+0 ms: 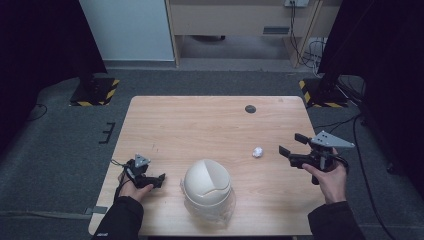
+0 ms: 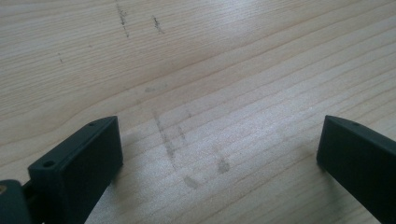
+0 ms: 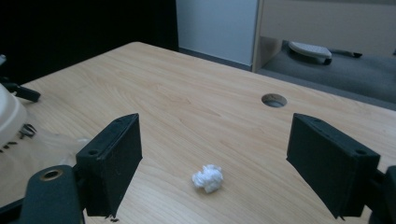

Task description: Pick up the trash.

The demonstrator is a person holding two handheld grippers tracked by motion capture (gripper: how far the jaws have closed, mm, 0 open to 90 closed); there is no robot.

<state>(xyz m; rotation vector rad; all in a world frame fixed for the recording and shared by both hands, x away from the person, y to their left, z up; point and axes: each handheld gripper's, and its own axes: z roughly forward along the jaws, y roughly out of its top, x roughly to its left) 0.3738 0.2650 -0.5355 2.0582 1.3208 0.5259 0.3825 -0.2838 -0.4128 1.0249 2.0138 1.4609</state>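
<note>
- White crumpled paper wad (image 1: 257,152) lies on the bare wood of the desk (image 1: 200,125), toward the right edge and about midway between the near and far edges; it is small, irregular and creased all over.
- The right gripper view looks along the jaws at the wad (image 3: 208,178), which sits on the desk ahead of them, roughly centred in the gap and touching neither jaw.
- Right gripper (image 1: 293,144): held above the desk near the right edge, jaws spread wide, nothing held.
- Left gripper (image 1: 158,179): low near the near-left corner. Its own view shows the jaws wide apart over bare wood with faint grey scuff marks (image 2: 170,144), nothing between them.
- The high view shows a cream domed lidded bin (image 1: 207,187) on clear plastic at the near edge, between the two hands; the right gripper view catches its edge.
- A round cable hole (image 1: 250,108) sits near the far edge.
</note>
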